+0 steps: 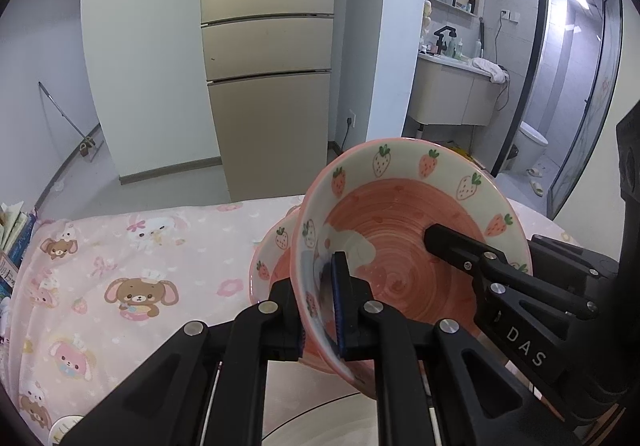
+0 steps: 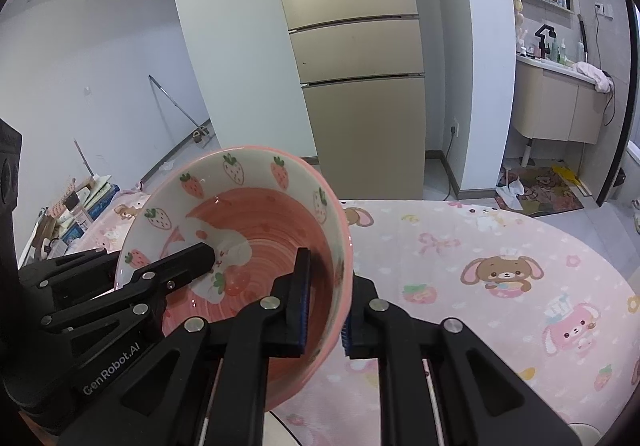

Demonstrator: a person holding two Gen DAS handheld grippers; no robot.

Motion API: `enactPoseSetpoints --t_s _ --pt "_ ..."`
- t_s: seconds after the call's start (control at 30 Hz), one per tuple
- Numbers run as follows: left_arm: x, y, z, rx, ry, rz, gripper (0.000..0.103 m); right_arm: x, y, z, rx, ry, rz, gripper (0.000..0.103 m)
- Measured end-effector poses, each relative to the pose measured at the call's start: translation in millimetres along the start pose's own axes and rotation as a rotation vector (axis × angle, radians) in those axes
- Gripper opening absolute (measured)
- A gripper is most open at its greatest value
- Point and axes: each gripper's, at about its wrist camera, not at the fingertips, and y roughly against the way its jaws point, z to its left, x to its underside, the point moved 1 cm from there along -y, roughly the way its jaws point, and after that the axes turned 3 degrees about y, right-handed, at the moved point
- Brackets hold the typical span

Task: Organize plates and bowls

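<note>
The round, shiny strawberry bowl is held tilted above the surface with its soft pink bunny cloth. The left gripper and right gripper each pinch its rim tight. 1 more bowl sits just behind it
</note>
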Motion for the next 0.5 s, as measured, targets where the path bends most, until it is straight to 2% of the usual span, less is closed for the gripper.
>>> enactPoseSetpoints --t_s 0.23,0.5 --pt "0.9 -1.9 -1.9 -0.030 -0.023 -0.017 0.012 0.3 -2.3 8.7 0.044 0.057 -0.003 0.013" --pt "3.5 -3.3 -3.4 -0.053 -0.042 -0.025 0.012 3.1 -4.6 9.4 0.038 0.073 0.002 0.013"
